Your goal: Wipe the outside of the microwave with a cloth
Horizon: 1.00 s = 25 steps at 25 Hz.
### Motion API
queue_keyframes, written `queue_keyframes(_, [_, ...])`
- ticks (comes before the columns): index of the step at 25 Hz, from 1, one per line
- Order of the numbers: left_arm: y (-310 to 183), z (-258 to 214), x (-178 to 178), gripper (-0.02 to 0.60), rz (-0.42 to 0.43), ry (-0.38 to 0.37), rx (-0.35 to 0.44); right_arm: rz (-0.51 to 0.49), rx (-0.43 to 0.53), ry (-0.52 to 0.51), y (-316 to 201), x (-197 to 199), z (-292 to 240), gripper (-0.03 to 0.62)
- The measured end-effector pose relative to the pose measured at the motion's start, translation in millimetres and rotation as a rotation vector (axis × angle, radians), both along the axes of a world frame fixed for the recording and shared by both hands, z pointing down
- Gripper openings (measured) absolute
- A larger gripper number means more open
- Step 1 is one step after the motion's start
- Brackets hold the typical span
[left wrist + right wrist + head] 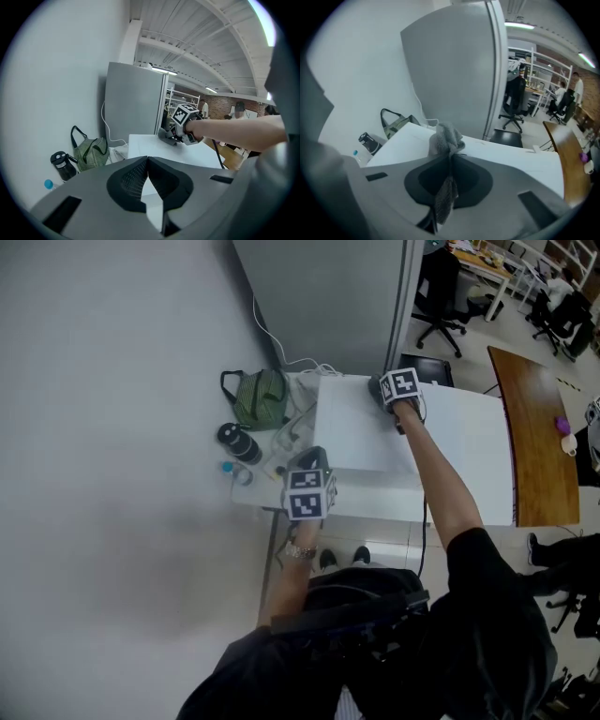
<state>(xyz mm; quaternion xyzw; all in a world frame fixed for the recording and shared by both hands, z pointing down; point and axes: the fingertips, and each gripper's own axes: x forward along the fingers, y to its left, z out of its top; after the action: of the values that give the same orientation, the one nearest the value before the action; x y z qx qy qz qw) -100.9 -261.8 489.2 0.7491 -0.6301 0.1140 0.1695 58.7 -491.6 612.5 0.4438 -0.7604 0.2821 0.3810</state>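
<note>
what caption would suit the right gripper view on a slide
Right gripper, jaws shut on a grey cloth, poised over the white microwave top, a green striped bag beyond.

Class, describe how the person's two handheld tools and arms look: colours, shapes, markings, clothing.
The left tool and right tool both have broad grey bodies with dark pads lining the jaws. Each carries a white cube printed with black square markers. The person wears a dark short-sleeved top and a watch or band on the left wrist.

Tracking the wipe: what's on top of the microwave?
The right gripper, shut on the grey cloth, sits near the far edge of the microwave top. The surface beneath the cloth is covered.
</note>
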Motion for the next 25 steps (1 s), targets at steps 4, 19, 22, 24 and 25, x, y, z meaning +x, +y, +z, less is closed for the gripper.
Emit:
queue_keyframes(4, [-12.7,-0.5,27.4,-0.014,0.062,0.012,-0.001,0.143,0.007,0.017,-1.4,107.1,2.8,0.025])
queue_keyframes(19, [6.4,-7.2,24.0,-0.014,0.053,0.000,0.020,0.115,0.108,-0.097,27.1,84.8,-42.9,0.023])
queue_keyframes(22, [15.1,-9.4,13.3,-0.014,0.028,-0.012,0.022,-0.057,0.131,-0.224,47.1,-33.6,-55.5,0.023])
queue_keyframes(24, [20.7,-11.6,5.5,-0.015,0.010,-0.015,0.022,-0.135,0.039,-0.242,75.9,-94.4,-41.1,0.023])
queue_keyframes(25, [23.0,-12.2,1.7,-0.014,0.001,-0.016,0.021,-0.169,-0.002,-0.234,88.1,-118.3,-32.5,0.023])
